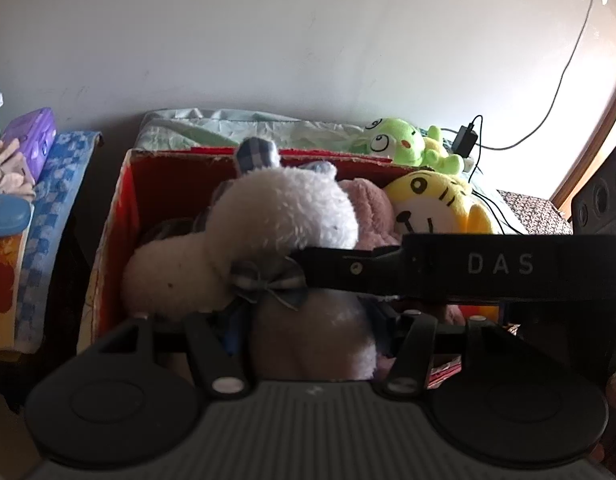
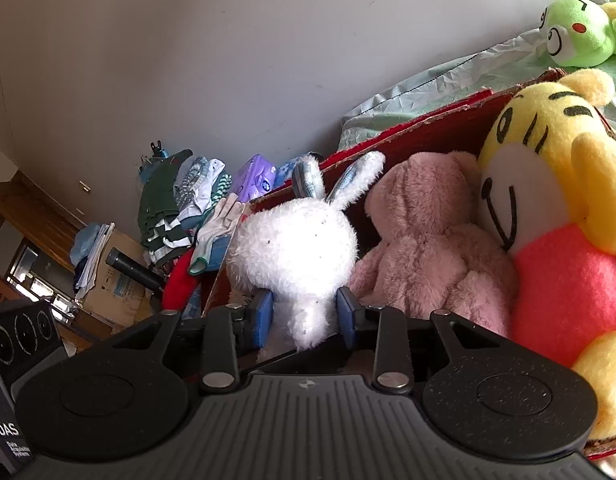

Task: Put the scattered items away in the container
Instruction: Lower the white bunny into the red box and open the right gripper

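Pinching a lower limb of the fluffy white plush rabbit with plaid-lined ears (image 2: pixel 296 244), the right gripper (image 2: pixel 306 316) sits at the lower centre of its own view, its two blue pads (image 2: pixel 264 316) pressed against the fur from either side with only a narrow gap between them. The left gripper (image 1: pixel 308 320) shows in the lower centre of the left wrist view; its jaws stand part open around the rabbit's pale body, though the fingertips are lost in shadow and I cannot tell whether they press on it. A grey plaid bow (image 1: pixel 268 282) on the toy lies just above that gripper, and the right tool's black finger crosses the frame from the right, touching the rabbit. The rabbit rests partly inside the red cardboard box (image 1: pixel 120 216), its head towards the box's left wall. Beside it, nearer the middle, lies a pink fuzzy plush animal (image 2: pixel 424 240), and against that, on the right, a yellow striped tiger plush with a red belly (image 2: pixel 548 184). Beyond the box's far rim, on a pale green crinkled sheet (image 2: pixel 428 84), a lime green frog plush (image 1: pixel 408 144) lies at the upper right.
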### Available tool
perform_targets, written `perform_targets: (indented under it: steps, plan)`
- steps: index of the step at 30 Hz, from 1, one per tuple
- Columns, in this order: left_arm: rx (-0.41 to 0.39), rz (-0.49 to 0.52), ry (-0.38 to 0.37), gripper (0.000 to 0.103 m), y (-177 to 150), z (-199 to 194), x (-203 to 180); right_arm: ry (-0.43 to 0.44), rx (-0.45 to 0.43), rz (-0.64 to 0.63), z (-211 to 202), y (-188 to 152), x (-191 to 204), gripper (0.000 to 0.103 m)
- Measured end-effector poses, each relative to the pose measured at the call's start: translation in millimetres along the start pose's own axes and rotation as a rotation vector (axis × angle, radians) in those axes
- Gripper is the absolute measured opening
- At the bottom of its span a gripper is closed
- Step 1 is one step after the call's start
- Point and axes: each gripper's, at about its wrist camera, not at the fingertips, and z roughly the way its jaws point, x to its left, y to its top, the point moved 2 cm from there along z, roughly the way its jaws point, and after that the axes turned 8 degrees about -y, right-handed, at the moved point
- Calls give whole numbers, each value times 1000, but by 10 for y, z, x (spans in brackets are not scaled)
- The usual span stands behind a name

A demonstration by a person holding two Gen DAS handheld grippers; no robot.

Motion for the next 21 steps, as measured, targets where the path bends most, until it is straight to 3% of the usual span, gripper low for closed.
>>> perform_targets:
  steps: [9, 21]
  plan:
    - [55, 12, 57, 75, -25, 6, -96, -11, 24, 5, -6, 0, 58, 36]
    - [77, 12, 77, 76, -48, 22, -124, -47, 21, 2, -23, -48, 87, 38]
